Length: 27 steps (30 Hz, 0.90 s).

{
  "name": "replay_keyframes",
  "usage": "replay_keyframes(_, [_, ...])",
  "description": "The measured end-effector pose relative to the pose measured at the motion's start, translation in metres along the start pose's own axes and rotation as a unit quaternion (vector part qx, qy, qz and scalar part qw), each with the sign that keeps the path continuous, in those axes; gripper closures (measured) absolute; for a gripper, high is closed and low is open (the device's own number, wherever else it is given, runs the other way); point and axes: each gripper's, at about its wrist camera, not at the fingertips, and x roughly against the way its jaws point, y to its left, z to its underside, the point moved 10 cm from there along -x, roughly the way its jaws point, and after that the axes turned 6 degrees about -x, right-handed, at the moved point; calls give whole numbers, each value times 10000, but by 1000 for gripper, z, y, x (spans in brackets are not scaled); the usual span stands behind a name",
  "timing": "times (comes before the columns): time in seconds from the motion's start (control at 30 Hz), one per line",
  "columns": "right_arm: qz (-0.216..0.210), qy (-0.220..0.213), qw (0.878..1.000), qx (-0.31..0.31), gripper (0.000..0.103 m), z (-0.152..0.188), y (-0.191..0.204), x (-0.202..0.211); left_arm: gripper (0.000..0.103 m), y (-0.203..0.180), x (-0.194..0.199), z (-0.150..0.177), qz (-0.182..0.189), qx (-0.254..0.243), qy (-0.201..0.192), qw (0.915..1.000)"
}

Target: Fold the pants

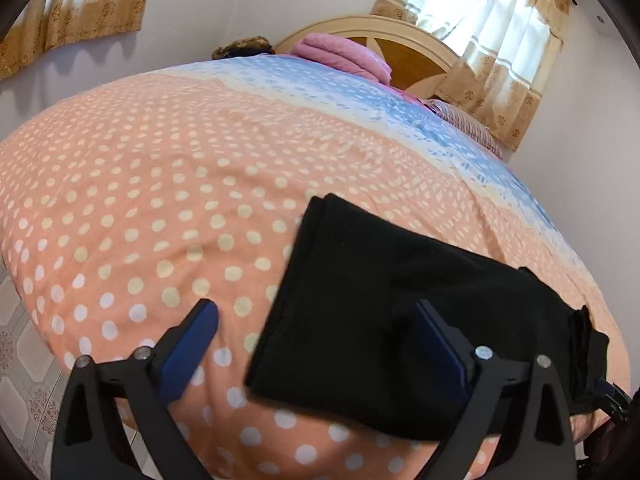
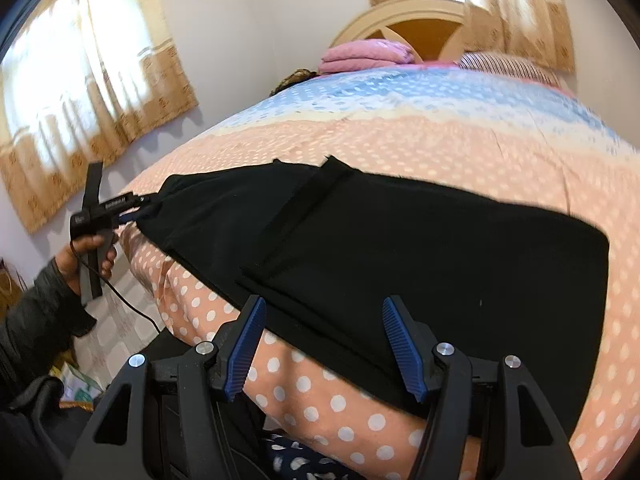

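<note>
**Pants half-folded at the bed's near edge**

The black pants (image 2: pixel 400 248) lay flat on the dotted bed (image 1: pixel 140 200), along its near edge, one layer already doubled over the middle. The left gripper (image 1: pixel 316 320) stood wide, its jaws straddling the left end of the cloth without pinching it. The right gripper (image 2: pixel 324 320) hung half open above the near hem, holding nothing.

To do the next fold well, I judged each gripper should take both layers at an end corner, lift together and lay the cloth over squarely so the edges met.

In the right view the left gripper's tips vanished against the dark fabric, so contact there was unclear. The waistband and leg ends could not be told apart, and the far room was blurred.
</note>
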Motion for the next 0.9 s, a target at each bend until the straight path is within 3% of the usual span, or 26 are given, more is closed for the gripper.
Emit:
replay_keyframes(0.17, [-44,-69,9996,-278,40,1,-7,-1,29,-16,-2,-2,139,-377,12,9992])
replay_keyframes(0.3, [-14,-79,9997,-243,40,2,-5,0,34,-11,-6,-5,292,-329,4,9990])
replay_keyframes(0.4, [-15,-89,9996,-256,40,4,-6,1,48,-5,-10,-10,524,-85,-32,9986])
replay_keyframes(0.47, [-9,-100,9996,-253,40,5,-6,2,65,-3,-5,-10,616,-22,-46,9981])
replay_keyframes(0.57, [-13,-100,9996,-277,40,4,-8,2,73,-2,1,-9,780,60,-49,9969])
replay_keyframes(0.73, [6,-120,9996,-262,40,4,-9,2,85,-9,14,-14,674,-70,-225,9974])
replay_keyframes(0.9, [0,-150,9993,-328,40,4,-10,3,88,-27,37,-33,979,-113,-559,9936])
